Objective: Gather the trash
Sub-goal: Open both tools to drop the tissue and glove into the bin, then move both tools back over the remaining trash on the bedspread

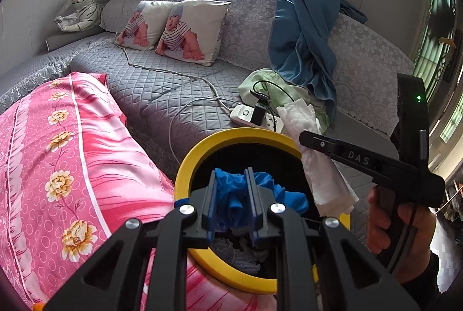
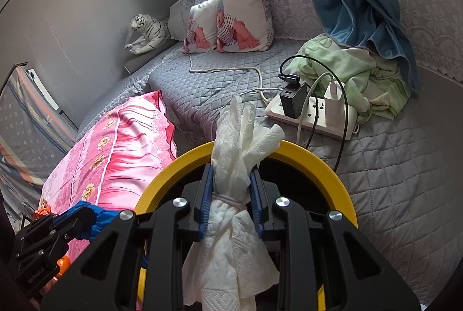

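Observation:
A round bin with a yellow rim [image 1: 185, 163] and a dark inside sits against the bed. My left gripper [image 1: 231, 180] is shut on a crumpled blue glove [image 1: 289, 198], held just above the bin's mouth. My right gripper [image 2: 231, 175] is shut on a wad of white tissue [image 2: 234, 131] tied with a pink band, held over the yellow rim [image 2: 324, 169]. In the left wrist view the right gripper [image 1: 306, 143] and its tissue [image 1: 324, 177] hang over the bin's right edge. The left gripper [image 2: 72, 218] with the blue glove [image 2: 101, 219] shows at the lower left of the right wrist view.
A pink floral pillow [image 1: 72, 166] lies left of the bin. Behind it on the grey quilt are a white power strip [image 2: 312, 114] with chargers and cables, a green cloth [image 2: 361, 73], two cushions [image 1: 173, 30] and a blue curtain [image 1: 303, 36]. A person's hand [image 1: 385, 218] holds the right gripper.

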`<state>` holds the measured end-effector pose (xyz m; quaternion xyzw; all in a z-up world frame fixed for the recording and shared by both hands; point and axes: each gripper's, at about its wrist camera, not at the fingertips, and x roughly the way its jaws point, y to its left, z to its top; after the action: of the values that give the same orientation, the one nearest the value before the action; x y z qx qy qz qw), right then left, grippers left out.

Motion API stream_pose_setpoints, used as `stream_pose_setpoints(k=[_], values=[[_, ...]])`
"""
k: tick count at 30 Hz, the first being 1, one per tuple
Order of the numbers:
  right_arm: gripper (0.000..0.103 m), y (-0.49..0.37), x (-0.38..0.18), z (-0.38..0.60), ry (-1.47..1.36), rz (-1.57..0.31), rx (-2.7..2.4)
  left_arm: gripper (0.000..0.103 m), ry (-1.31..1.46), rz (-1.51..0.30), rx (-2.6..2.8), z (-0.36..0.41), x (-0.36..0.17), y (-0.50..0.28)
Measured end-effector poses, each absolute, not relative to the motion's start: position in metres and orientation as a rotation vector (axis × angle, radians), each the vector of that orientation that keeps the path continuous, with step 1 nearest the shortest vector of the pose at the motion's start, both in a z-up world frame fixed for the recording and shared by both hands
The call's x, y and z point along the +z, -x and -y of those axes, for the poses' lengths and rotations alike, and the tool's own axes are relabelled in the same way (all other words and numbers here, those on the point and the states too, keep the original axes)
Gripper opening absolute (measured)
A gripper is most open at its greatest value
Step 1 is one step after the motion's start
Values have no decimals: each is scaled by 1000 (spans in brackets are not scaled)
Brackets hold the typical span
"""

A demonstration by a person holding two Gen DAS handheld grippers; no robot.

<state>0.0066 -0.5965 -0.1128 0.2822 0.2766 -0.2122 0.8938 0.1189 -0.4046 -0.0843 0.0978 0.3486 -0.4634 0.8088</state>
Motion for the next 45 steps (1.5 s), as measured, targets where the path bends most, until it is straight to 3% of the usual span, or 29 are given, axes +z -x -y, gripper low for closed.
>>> stream_pose_setpoints(k=[8, 10, 12, 14, 24, 34, 40, 42, 45], values=[[26, -5, -116, 603, -617, -576, -451, 22, -195, -775, -980, 404, -87, -125], [29, -3, -117, 605, -627, -573, -455, 31, -181, -784, -977, 403, -87, -128], [36, -2, -117, 607, -629, -572, -471, 49, -156, -792, -956, 401, -87, -131], [40, 0, -119, 610, -649, -565, -478, 50, -140, -797, -947, 399, -87, -134], [41, 14, -106, 611, -666, -500, -465, 51, -37, -734, -858, 363, -58, -149], [46, -4, -72, 537, -490, -464, -206, 55, 24, -533, -703, 236, 1, -154], [47, -37, -63, 485, -416, -498, -42, 65, 67, -470, -563, 142, 14, -154], [51, -49, -63, 469, -395, -518, 3, 76, 65, -460, -533, 116, 14, -150], [55, -64, -63, 442, -362, -547, 79, 77, 58, -451, -490, 79, 7, -141]])
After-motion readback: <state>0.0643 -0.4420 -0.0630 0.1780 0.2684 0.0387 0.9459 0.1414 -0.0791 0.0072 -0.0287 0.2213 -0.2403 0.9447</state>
